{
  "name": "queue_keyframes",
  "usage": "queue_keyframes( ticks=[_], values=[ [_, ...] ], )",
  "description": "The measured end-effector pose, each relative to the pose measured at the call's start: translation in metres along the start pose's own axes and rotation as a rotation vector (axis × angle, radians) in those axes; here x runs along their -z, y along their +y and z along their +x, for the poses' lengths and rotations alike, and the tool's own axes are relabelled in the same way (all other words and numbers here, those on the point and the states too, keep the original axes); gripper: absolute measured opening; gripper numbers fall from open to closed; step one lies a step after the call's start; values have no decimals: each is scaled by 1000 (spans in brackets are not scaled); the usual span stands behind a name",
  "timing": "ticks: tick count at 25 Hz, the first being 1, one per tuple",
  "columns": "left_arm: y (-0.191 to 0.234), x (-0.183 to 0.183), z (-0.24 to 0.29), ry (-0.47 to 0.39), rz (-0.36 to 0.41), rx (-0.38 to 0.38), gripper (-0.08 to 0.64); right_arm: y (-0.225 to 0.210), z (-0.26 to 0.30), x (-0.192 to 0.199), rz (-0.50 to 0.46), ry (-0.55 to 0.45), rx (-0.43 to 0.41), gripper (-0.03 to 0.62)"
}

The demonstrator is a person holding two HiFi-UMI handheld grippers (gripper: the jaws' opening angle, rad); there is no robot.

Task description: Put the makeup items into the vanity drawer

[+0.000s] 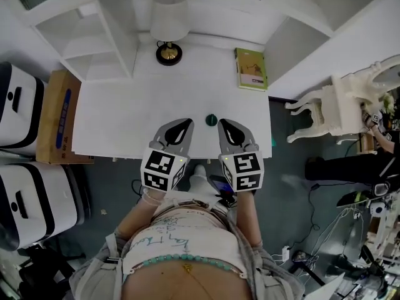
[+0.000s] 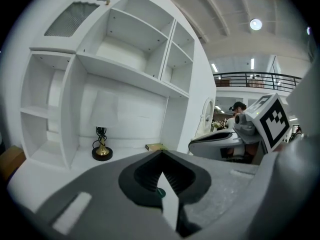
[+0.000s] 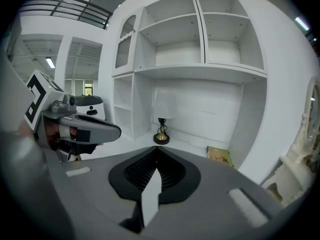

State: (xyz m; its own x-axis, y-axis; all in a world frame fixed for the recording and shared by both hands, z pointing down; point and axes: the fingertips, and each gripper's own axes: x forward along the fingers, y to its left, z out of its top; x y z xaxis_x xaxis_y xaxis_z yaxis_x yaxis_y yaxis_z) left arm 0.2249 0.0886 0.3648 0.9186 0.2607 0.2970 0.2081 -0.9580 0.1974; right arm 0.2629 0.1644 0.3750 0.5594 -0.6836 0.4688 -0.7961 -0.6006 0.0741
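Note:
A small dark green round item [image 1: 211,119] lies on the white vanity top [image 1: 125,117], close to its front edge. Through the slit of the left gripper's own view, a bit of the green item [image 2: 160,192] shows. My left gripper [image 1: 187,122] [image 2: 161,153] is shut and holds nothing, its tip just left of the item. My right gripper [image 1: 220,122] [image 3: 156,148] is shut and empty too, its tip just right of the item. Both hover over the front edge. No open drawer shows in any view.
A lamp [image 1: 169,54] and a green book [image 1: 251,69] stand at the back of the top, under open shelves [image 3: 200,49]. A cardboard box [image 1: 57,114] and white cases [image 1: 19,105] sit to the left. A white chair [image 1: 334,108] and floor cables are to the right.

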Motion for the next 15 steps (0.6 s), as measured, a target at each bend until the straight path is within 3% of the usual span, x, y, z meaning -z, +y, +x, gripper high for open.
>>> queue_keyframes(
  ticks=[15],
  values=[
    [-1, 11, 14, 14, -46, -134, 2, -38, 21, 29, -34, 66, -94, 29]
  ],
)
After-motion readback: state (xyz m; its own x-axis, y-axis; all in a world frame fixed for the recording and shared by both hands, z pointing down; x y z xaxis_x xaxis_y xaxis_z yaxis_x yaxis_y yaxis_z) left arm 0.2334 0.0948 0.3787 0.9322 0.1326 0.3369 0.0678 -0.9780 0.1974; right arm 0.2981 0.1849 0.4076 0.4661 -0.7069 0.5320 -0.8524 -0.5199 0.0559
